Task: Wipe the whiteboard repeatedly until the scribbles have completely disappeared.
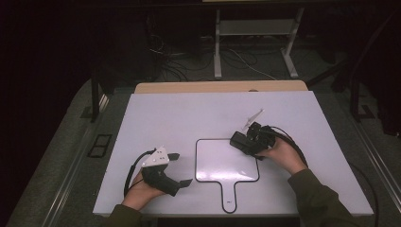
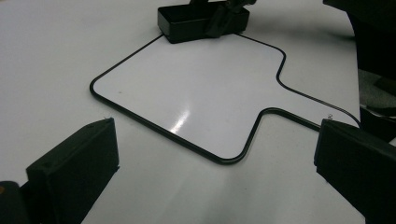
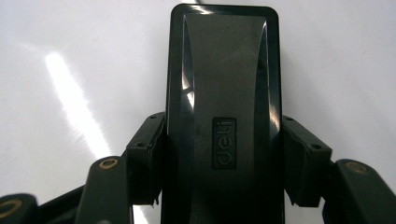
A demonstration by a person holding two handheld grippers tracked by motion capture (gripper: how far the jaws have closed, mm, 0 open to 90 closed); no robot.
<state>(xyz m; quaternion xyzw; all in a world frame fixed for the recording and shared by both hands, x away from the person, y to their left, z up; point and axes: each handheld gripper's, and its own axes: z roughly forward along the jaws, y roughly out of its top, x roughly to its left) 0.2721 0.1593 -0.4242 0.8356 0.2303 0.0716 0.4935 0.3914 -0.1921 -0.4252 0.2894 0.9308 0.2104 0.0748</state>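
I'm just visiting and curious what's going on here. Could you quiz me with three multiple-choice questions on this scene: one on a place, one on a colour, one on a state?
1. Where is the eraser?
A. at the whiteboard's far right corner
B. on its handle
C. on the floor

2. What colour is the whiteboard's rim?
A. red
B. black
C. yellow

3. How is the left gripper?
A. shut on the eraser
B. shut on a pen
C. open, holding nothing

Answers: 1 A, the right gripper clamps it there; 2 B, a thin black line edges the board; 3 C, its jaws stand wide apart over bare table.
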